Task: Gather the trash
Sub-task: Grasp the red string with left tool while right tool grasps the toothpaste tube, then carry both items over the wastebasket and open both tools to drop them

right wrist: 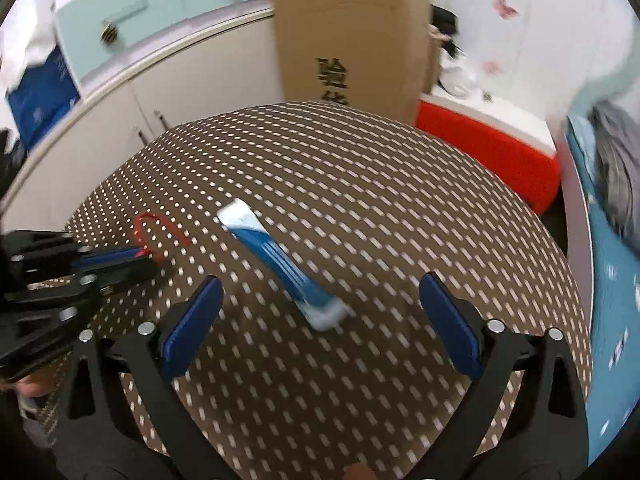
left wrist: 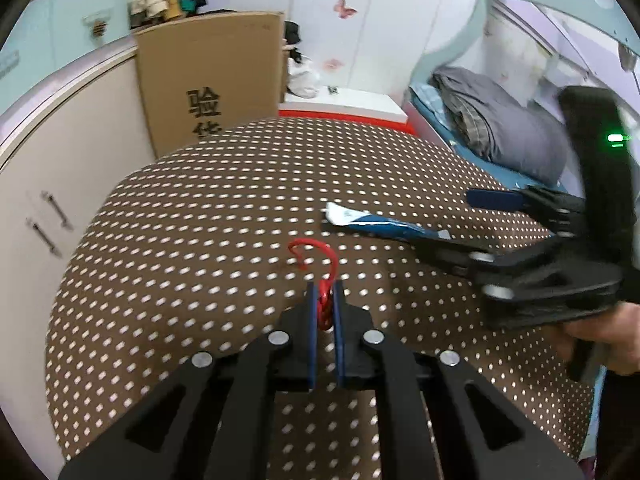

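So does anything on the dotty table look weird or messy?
A bit. A flat blue-and-white plastic wrapper lies loose on the brown polka-dot tablecloth, between the open right hand-held gripper's fingers. The left hand-held gripper is shut on a bent red plastic hook. Nothing looks spilled.

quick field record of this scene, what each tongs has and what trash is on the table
surface: round table in brown cloth with white dots
left tongs: shut on thin red curved plastic strip
right tongs: open, holding nothing, above the wrapper
trash left on table: flat blue and white plastic wrapper, lying between the right tongs' blue pads
background: tall brown cardboard box, red and white box
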`<state>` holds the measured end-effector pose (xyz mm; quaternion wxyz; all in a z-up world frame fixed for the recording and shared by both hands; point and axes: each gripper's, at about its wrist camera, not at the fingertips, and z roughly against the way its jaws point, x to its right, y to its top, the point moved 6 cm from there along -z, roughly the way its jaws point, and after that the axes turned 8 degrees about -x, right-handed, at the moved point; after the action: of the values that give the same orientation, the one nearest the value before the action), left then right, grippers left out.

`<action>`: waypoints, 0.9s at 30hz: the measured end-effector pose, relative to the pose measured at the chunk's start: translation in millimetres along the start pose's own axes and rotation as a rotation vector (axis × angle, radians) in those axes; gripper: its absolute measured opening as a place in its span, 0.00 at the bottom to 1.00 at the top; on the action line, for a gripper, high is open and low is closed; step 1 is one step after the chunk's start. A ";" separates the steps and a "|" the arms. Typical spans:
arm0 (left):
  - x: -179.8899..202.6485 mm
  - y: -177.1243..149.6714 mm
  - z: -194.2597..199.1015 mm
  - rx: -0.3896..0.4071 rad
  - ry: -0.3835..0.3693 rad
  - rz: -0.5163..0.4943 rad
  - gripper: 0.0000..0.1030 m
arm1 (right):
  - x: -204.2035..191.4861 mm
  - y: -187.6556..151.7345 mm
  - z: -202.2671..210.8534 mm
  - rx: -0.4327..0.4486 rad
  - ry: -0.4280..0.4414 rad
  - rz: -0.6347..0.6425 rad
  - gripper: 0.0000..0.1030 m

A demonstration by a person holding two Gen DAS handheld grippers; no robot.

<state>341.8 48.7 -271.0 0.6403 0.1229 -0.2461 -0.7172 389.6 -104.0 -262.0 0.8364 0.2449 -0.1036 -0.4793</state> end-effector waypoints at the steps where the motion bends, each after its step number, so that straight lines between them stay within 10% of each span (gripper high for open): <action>1: -2.8 -1.3 3.7 0.004 0.002 0.007 0.07 | -6.7 4.3 -6.2 -0.006 -0.009 0.028 0.71; 3: -7.7 -4.6 12.4 0.015 0.008 0.019 0.07 | -16.2 7.8 -19.1 -0.034 -0.038 0.077 0.38; 6: -10.5 -8.2 22.3 0.029 0.008 0.032 0.07 | -26.7 5.7 -20.2 -0.031 -0.013 0.094 0.14; 27: 143.3 12.3 51.8 0.119 -0.115 -0.149 0.07 | 86.3 -104.5 141.8 0.187 0.001 -0.231 0.12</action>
<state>305.4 -82.1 -200.8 0.5617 0.1373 -0.3149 -0.7527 298.1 -265.6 -198.7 0.7492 0.3321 -0.1184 -0.5606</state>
